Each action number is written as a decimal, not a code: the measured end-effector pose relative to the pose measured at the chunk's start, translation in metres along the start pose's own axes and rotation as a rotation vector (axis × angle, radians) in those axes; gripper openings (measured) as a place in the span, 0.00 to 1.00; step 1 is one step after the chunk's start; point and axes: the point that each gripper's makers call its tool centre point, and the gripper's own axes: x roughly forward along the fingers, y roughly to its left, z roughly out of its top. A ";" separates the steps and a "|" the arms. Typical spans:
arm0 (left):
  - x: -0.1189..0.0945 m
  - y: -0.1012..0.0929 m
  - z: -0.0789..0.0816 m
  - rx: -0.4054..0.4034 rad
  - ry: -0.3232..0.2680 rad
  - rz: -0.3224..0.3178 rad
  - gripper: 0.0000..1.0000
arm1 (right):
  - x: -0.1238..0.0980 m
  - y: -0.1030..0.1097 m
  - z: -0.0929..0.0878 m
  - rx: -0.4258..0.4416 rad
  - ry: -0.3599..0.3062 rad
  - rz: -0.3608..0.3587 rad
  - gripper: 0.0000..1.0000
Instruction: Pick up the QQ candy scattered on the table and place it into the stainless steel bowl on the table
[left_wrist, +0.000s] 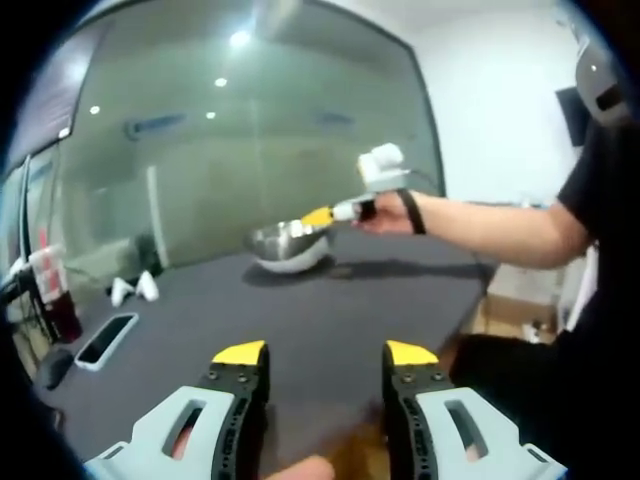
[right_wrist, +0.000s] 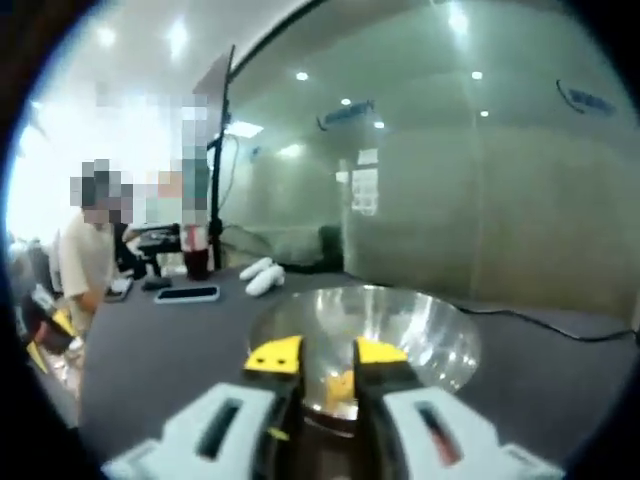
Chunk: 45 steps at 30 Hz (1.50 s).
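The stainless steel bowl (left_wrist: 288, 246) stands on the dark grey table (left_wrist: 330, 310) toward its far side. A person's hand holds my right gripper (left_wrist: 322, 216) over the bowl's rim. In the right gripper view the bowl (right_wrist: 440, 335) lies just beyond that gripper (right_wrist: 328, 355). Its yellow-tipped jaws stand a narrow gap apart with nothing between the tips. Through the gap a yellow QQ candy (right_wrist: 340, 388) shows inside the bowl. My left gripper (left_wrist: 325, 355) hangs open over the table's near edge, holding nothing.
A phone (left_wrist: 105, 340) and two white objects (left_wrist: 133, 290) lie at the table's left side, by a red cup (left_wrist: 55, 300). A black cable (right_wrist: 540, 320) runs behind the bowl. A person (right_wrist: 85, 260) stands beyond the table. A glass wall closes the far side.
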 end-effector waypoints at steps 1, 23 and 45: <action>0.000 0.000 0.001 0.001 -0.002 0.000 0.47 | -0.003 0.003 0.000 -0.007 -0.002 0.005 0.20; 0.028 0.004 0.016 -0.006 -0.056 -0.007 0.49 | -0.160 -0.016 -0.031 0.053 -0.089 -0.012 0.26; 0.041 -0.008 0.030 -0.025 -0.105 -0.046 0.50 | -0.202 0.011 -0.074 0.113 -0.040 0.012 0.26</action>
